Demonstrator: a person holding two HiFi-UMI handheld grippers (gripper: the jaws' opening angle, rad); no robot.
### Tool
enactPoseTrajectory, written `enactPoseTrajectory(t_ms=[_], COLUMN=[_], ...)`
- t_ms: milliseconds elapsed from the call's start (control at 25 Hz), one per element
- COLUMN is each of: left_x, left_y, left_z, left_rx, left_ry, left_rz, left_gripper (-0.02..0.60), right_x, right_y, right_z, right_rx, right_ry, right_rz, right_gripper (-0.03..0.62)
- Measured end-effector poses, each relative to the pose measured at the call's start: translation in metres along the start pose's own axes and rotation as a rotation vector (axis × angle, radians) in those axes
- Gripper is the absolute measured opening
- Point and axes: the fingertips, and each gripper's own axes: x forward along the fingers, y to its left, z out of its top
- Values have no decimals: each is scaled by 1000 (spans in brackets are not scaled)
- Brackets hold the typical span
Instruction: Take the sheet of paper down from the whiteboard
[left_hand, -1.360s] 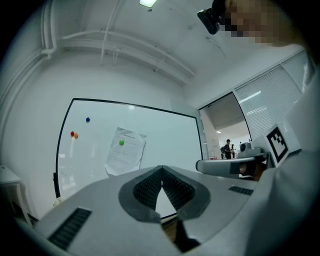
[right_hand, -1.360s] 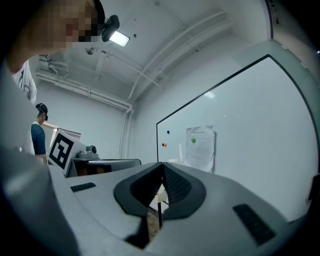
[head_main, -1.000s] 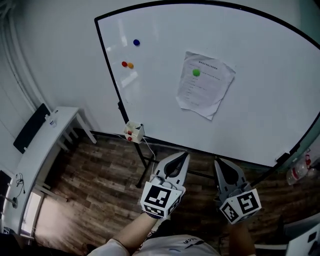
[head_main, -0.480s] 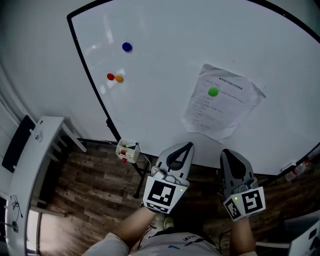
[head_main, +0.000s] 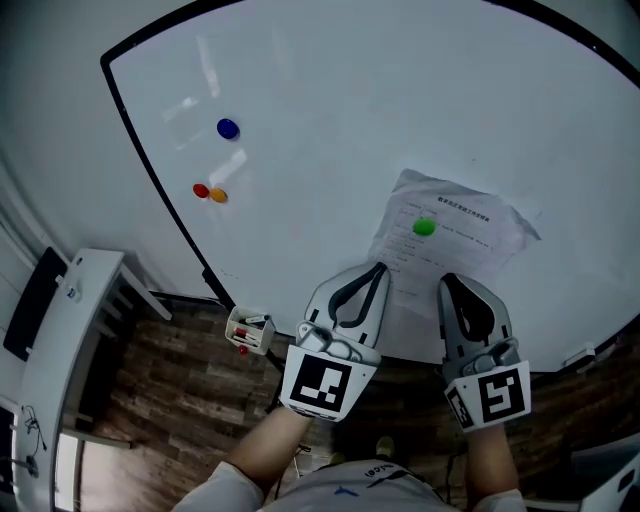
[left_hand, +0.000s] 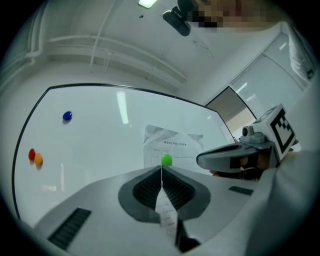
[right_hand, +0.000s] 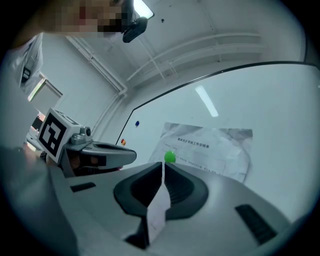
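One whiteboard (head_main: 330, 110), one paper sheet (head_main: 470, 240), four magnets (head_main: 228, 128) (head_main: 201, 190) (head_main: 218, 195) (head_main: 424, 227), two hand-held grippers (head_main: 378, 268) (head_main: 447, 280), one desk (head_main: 55, 350).

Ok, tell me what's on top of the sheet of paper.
A green magnet sits on the sheet of paper, near its top. What lies under the magnet is covered, and the left claw hides part of its left edge.

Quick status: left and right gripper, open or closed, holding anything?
Left gripper: closed, jaws together, short of the sheet of paper, not gripping it.
Right gripper: closed, jaws together, not gripping the sheet either.
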Motion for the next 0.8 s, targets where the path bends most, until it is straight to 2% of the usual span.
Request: enactPoseTrajectory(t_ms=[160, 320, 640, 720, 760, 800], left_x=[22, 35, 48, 52, 54, 56], left_y=[14, 24, 34, 37, 37, 37], left_z=[23, 41, 69, 75, 78, 80], left_rx=[65, 121, 193, 216, 226, 232], left_ry=[-22, -55, -85, -86, -86, -88], left_rz=[-20, -27, -65, -69, -74, -81], left_gripper=[15, 15, 17, 17, 25, 49], right_x=[20, 35, 46, 47, 48, 48], right_y=[-5, -2, 2, 1, 0, -1], right_z=[13, 18, 22, 22, 22, 22], right_rx=[-82, -57, -152, -162, -171, -197], right_ry=[-26, -32, -35, -46, -49, -47], right_rz=[17, 36, 5, -12, -22, -30], right_gripper=[14, 14, 17, 38, 75, 88])
